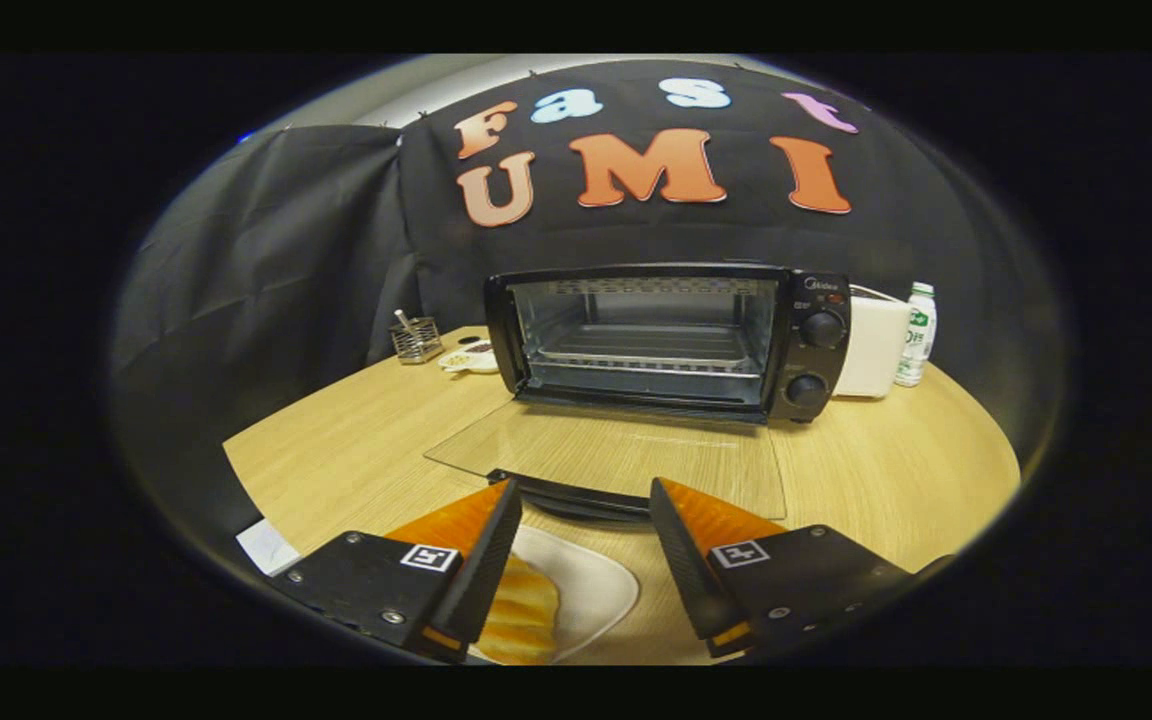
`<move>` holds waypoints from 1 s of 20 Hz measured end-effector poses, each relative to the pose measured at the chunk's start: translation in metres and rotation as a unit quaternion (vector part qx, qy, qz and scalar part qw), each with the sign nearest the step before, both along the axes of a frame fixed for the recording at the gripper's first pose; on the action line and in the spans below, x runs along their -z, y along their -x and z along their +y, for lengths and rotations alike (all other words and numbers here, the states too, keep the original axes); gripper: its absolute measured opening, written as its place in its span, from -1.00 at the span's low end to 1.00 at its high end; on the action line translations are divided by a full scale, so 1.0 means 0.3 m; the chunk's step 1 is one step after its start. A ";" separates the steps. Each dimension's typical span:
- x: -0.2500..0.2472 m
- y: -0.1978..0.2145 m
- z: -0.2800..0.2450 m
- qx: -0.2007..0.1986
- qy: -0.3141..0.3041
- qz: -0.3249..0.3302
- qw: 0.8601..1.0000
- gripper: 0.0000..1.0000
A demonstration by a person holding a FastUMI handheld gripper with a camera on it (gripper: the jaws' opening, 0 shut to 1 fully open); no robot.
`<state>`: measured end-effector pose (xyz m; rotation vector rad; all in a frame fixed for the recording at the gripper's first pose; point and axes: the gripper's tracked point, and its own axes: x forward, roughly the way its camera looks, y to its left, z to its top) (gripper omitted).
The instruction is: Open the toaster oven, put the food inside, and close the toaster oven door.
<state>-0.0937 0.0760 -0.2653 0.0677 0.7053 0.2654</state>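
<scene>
My fingers (pixel 584 515) are spread apart, nothing pinched between them, hanging over the wooden surface (pixel 356 450). Right below, a white plate (pixel 586 590) with a piece of golden bread (pixel 521 615) sits tucked against my left finger. Just ahead, the toaster oven (pixel 666 340) stands wide open, its glass door (pixel 626 455) folded down flat toward me, wire rack (pixel 651 350) bare inside. Beyond it on the right, a white box (pixel 873 345) and a bottle (pixel 918 335); off left, a small wire basket (pixel 418 340)
</scene>
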 end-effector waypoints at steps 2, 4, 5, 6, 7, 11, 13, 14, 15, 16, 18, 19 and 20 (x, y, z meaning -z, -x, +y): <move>-0.016 0.033 0.011 -0.008 -0.007 -0.005 1.000 0.54; -0.032 0.073 0.031 -0.021 -0.015 -0.005 1.000 0.57; -0.041 0.094 0.044 -0.029 -0.020 -0.009 0.999 0.59; -0.046 0.115 0.057 -0.035 -0.022 -0.012 0.999 0.65; -0.042 0.140 0.068 -0.042 -0.021 -0.006 0.999 0.69; -0.025 0.236 0.113 -0.077 0.006 0.019 0.997 0.96; -0.012 0.261 0.119 -0.088 0.019 0.029 0.995 0.96; -0.003 0.275 0.126 -0.093 0.017 0.036 0.995 0.96; 0.006 0.286 0.132 -0.100 0.017 0.042 0.994 0.96; 0.018 0.296 0.130 -0.104 0.023 0.048 0.993 0.96; 0.049 0.312 0.132 -0.114 0.039 0.058 0.991 0.97; 0.063 0.316 0.133 -0.120 0.045 0.060 0.990 0.96; 0.083 0.323 0.133 -0.126 0.054 0.065 0.988 0.96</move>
